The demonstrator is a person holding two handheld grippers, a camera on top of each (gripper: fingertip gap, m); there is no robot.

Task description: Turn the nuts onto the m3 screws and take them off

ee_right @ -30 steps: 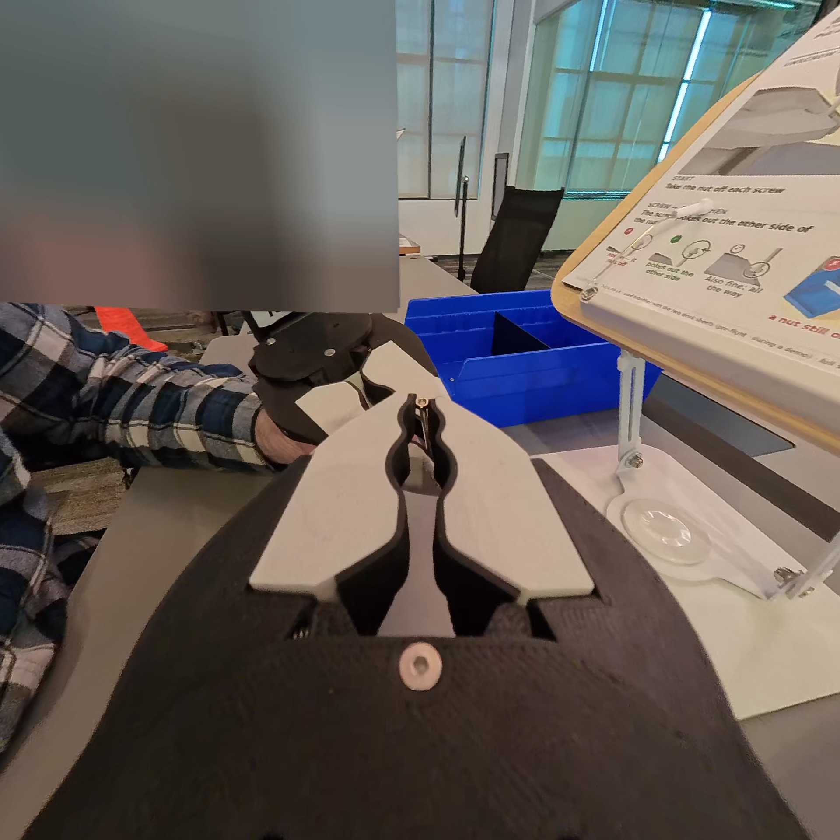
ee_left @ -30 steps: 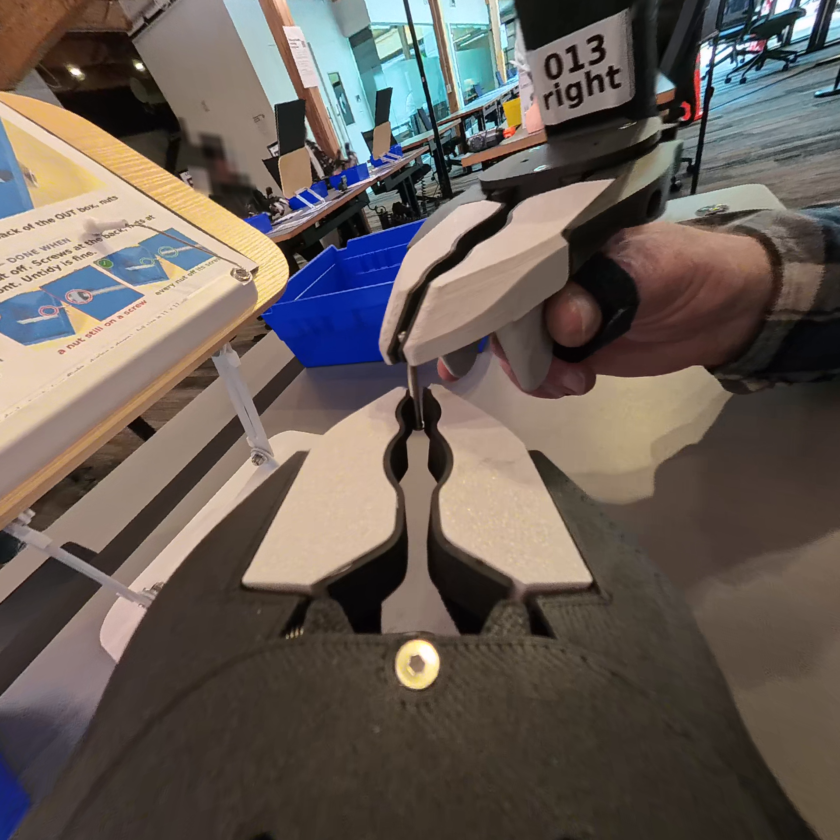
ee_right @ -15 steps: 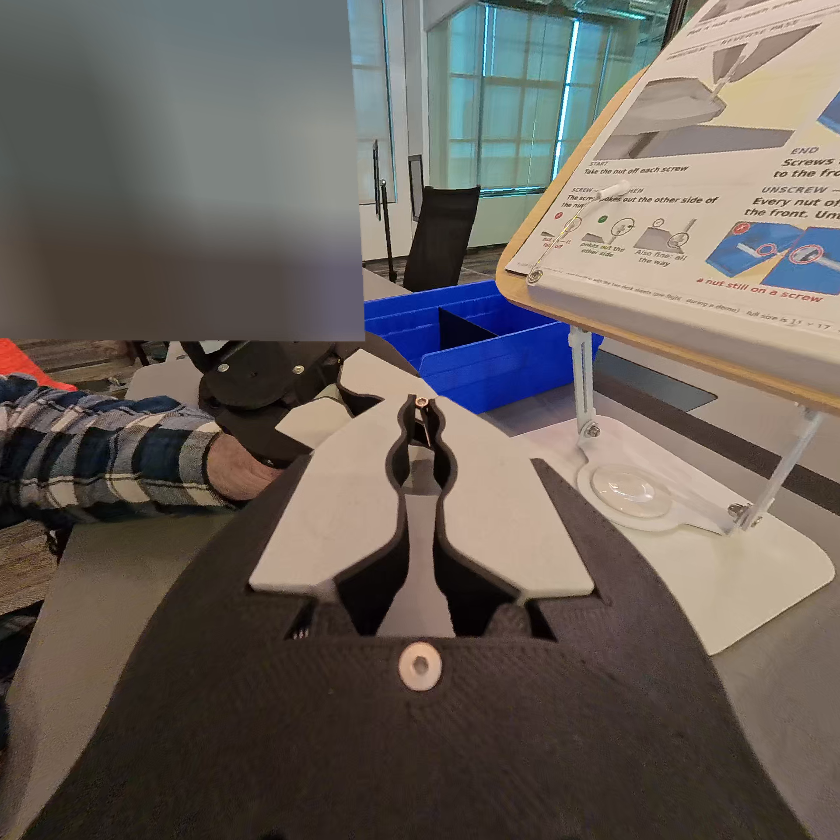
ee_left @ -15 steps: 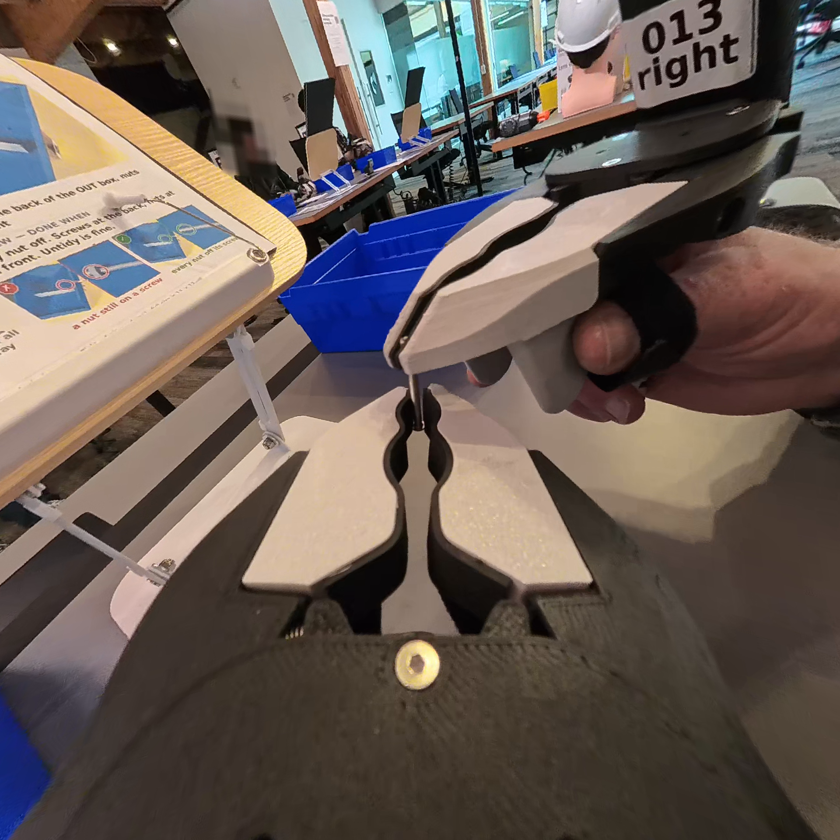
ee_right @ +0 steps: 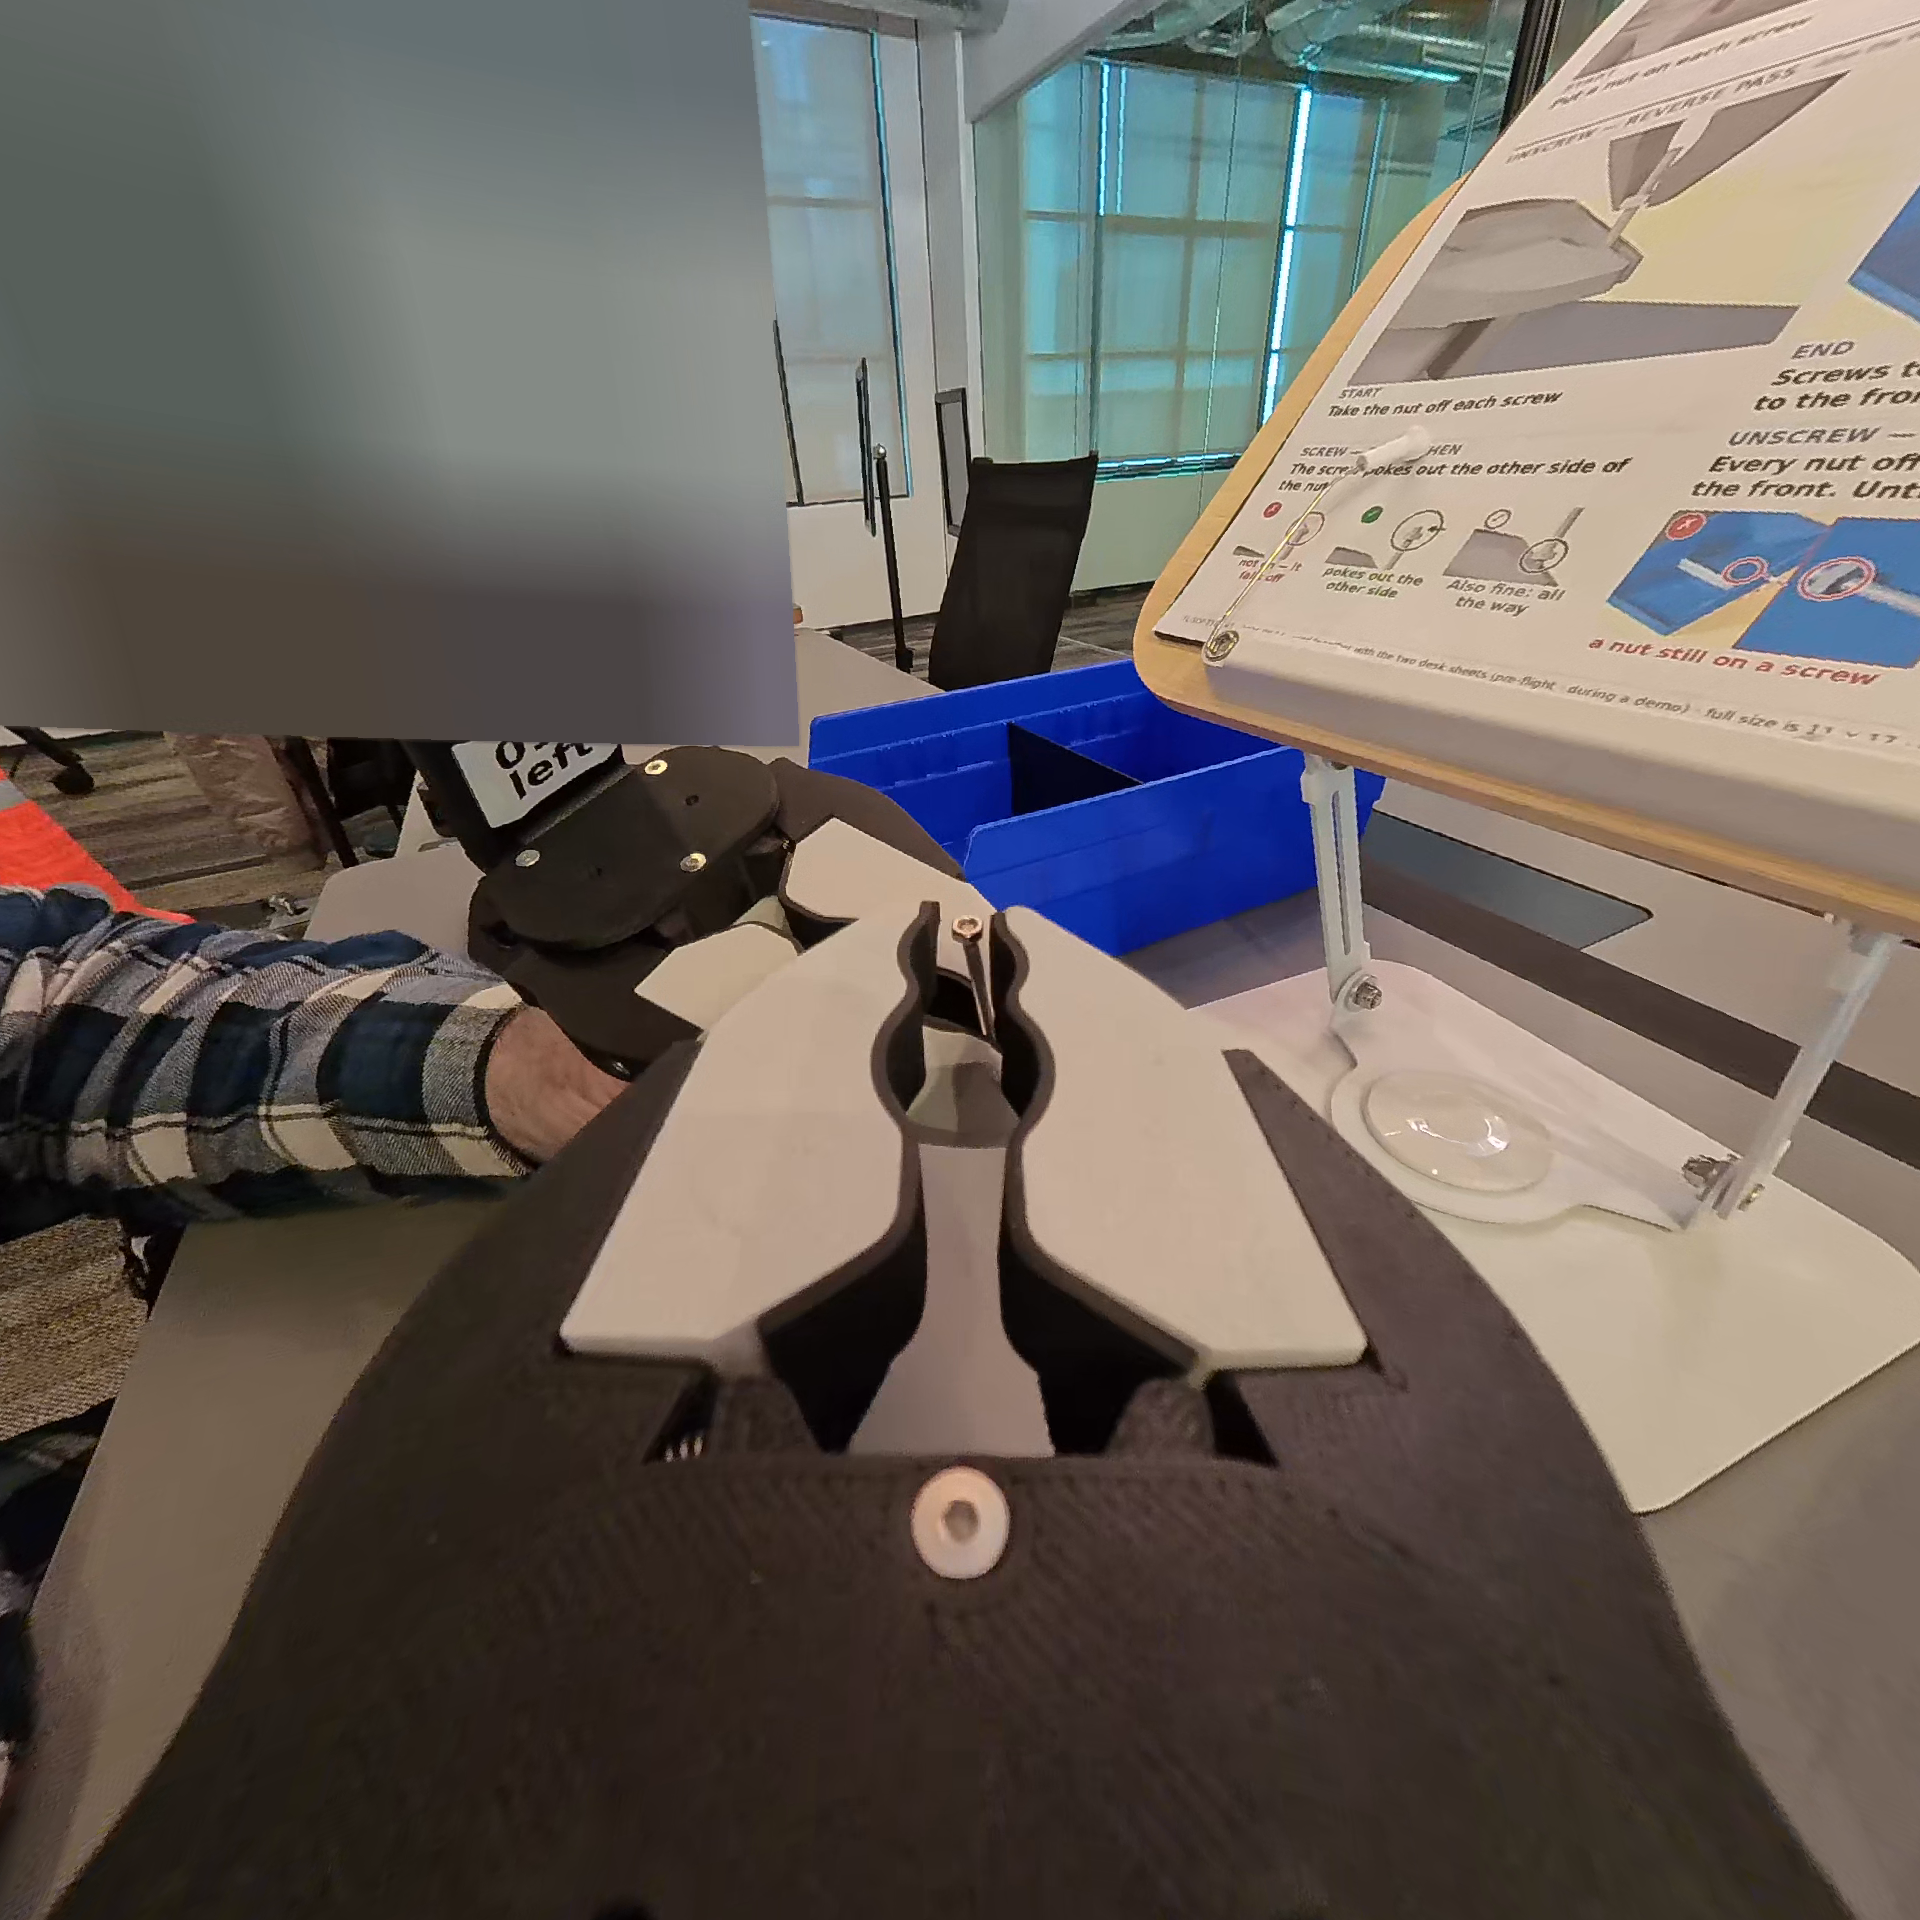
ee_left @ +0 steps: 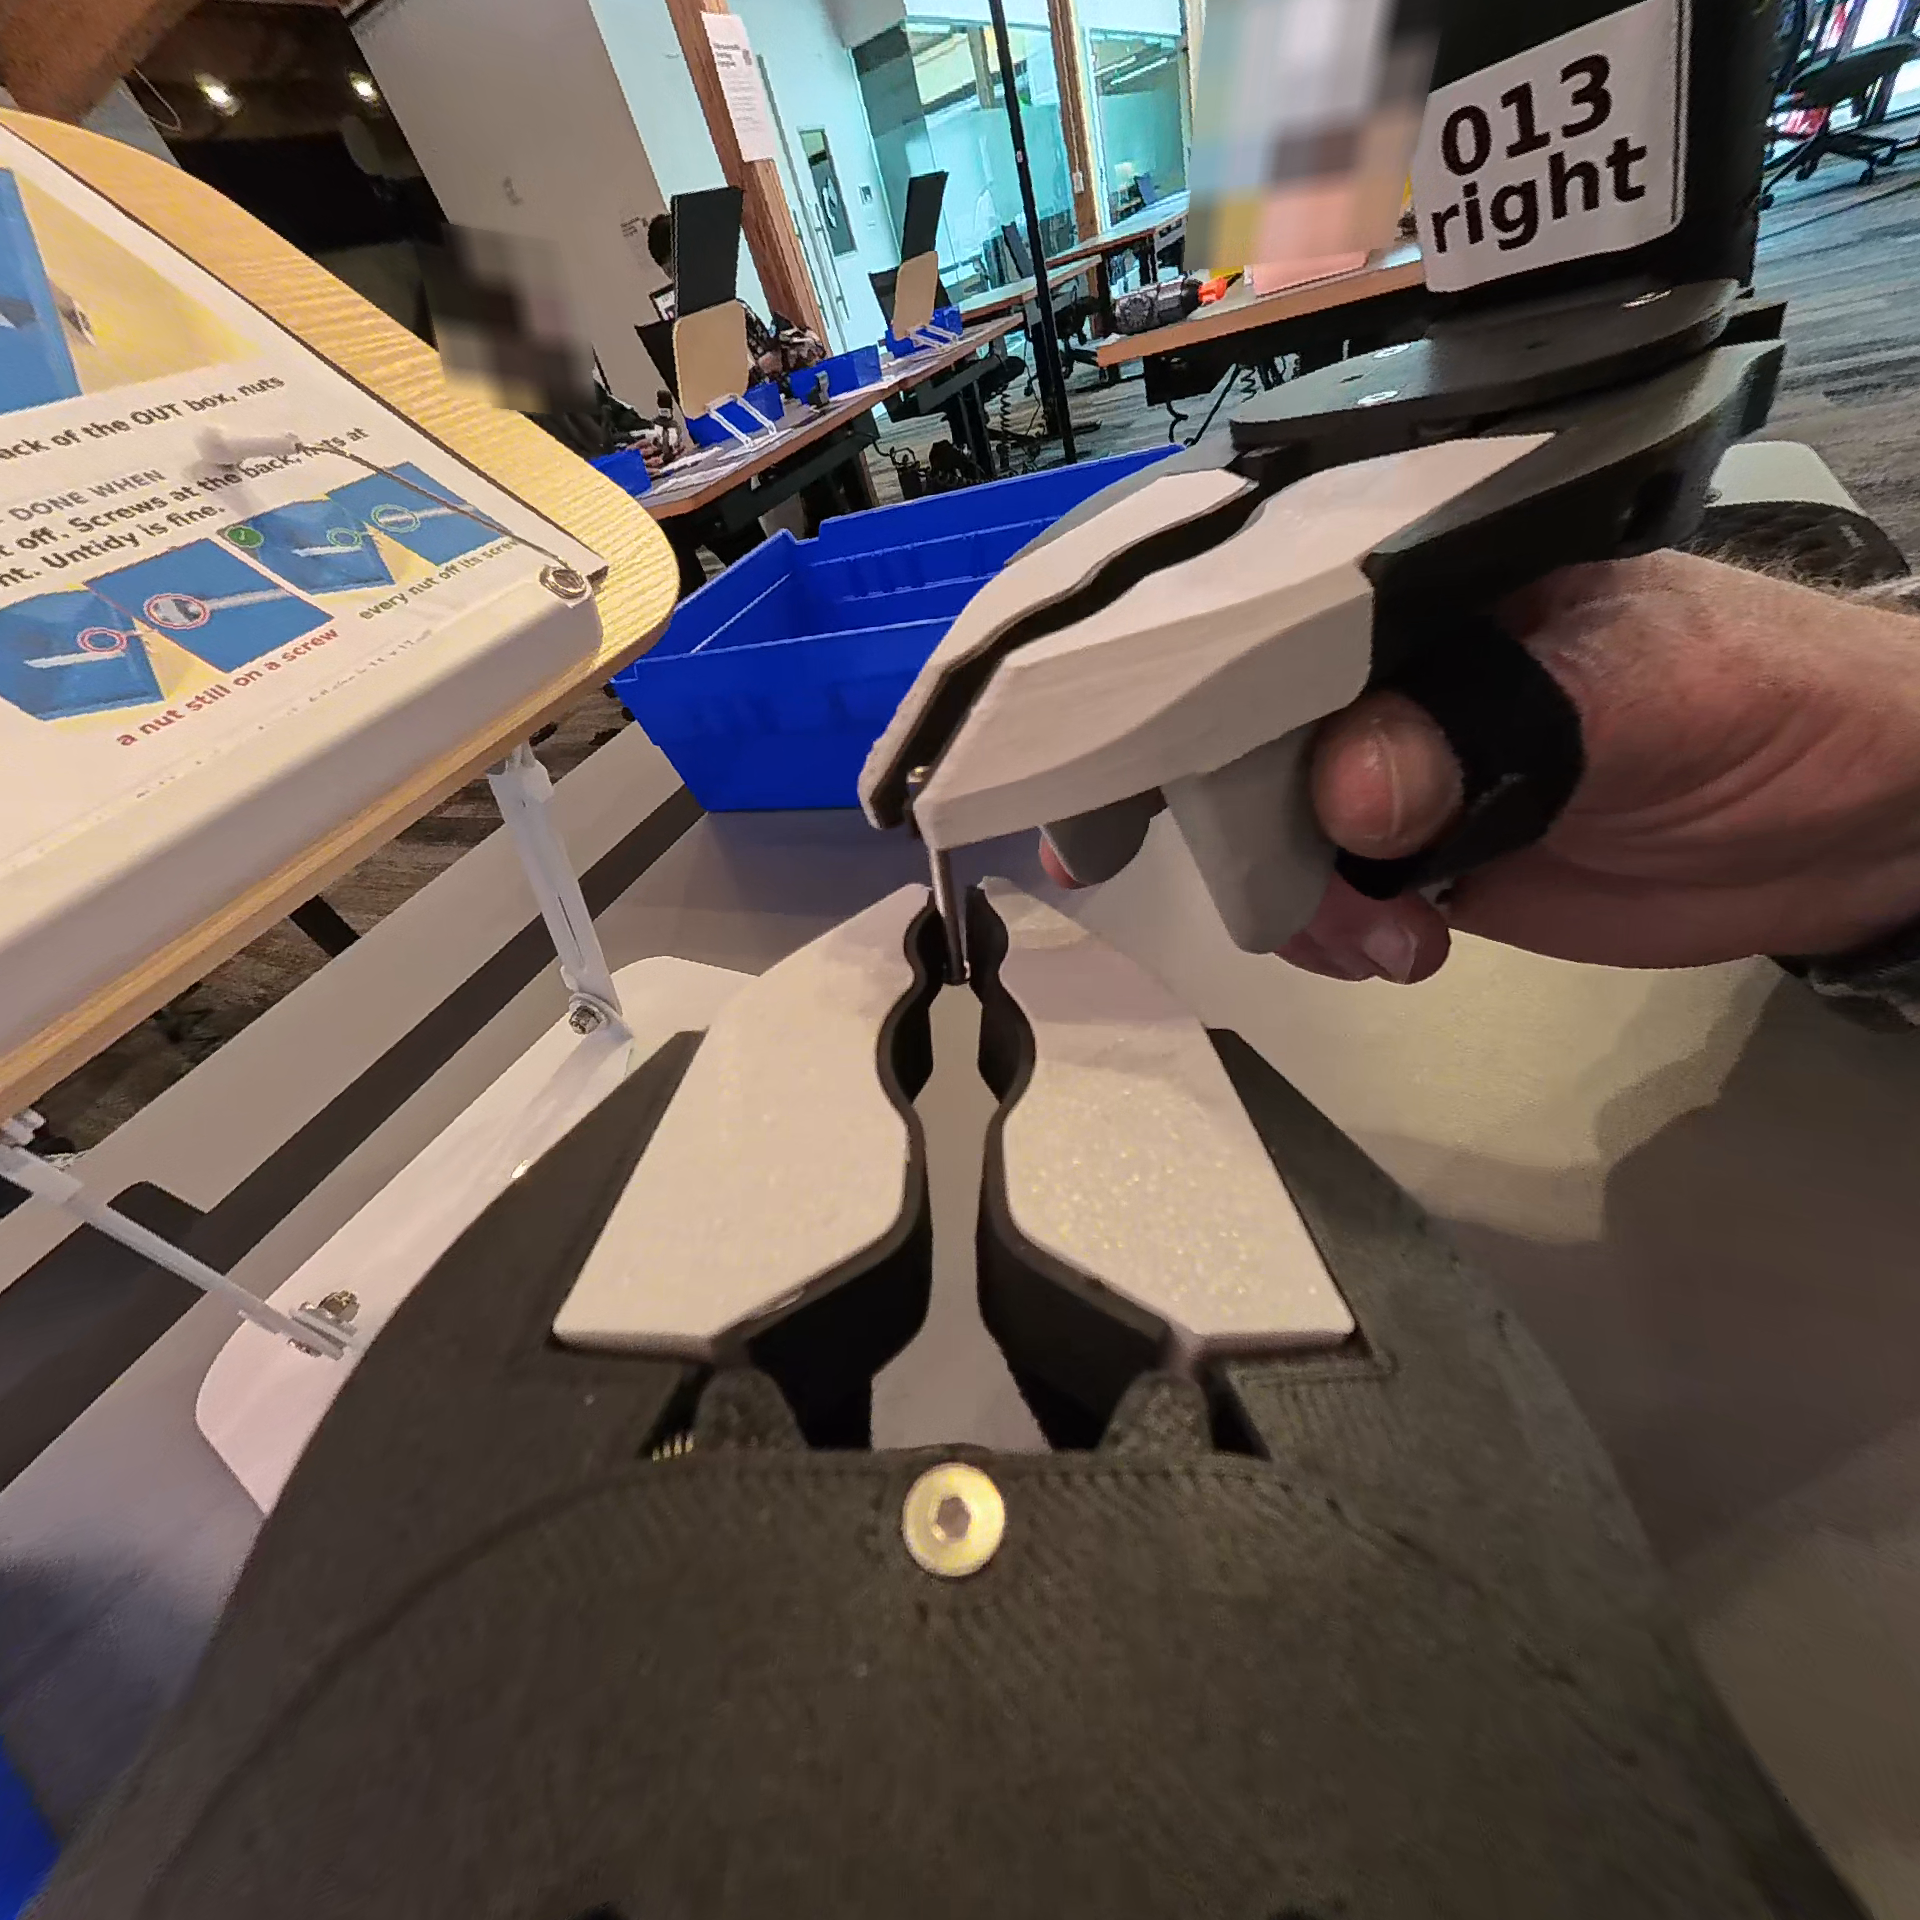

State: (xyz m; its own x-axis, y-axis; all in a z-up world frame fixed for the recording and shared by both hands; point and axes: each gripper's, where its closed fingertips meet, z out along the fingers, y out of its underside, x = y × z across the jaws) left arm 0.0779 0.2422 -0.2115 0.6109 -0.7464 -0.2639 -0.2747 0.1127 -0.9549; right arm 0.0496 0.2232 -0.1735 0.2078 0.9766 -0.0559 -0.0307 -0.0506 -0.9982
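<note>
Above the grey worktop (ee_left: 1558,1299), just in front of the blue bin (ee_left: 790,707), the two grippers meet tip to tip around one thin metal screw (ee_left: 943,894), which stands nearly upright in the air between them. The left gripper (ee_left: 951,935) comes in low and level, its fingers together and clamped on the screw's lower end, so the shaft is carried from below. The right gripper (ee_right: 961,935), gripped by a hand (ee_left: 1662,779), reaches in from above with its tips around the screw's head. Its fingers stand slightly apart: the head lies against one finger, with a visible gap to the other, so this gripper does not seem to carry the screw. Off to one side, a tilted stand with a printed sheet (ee_right: 1558,520) faces the person, probably angled for easy reading.
</note>
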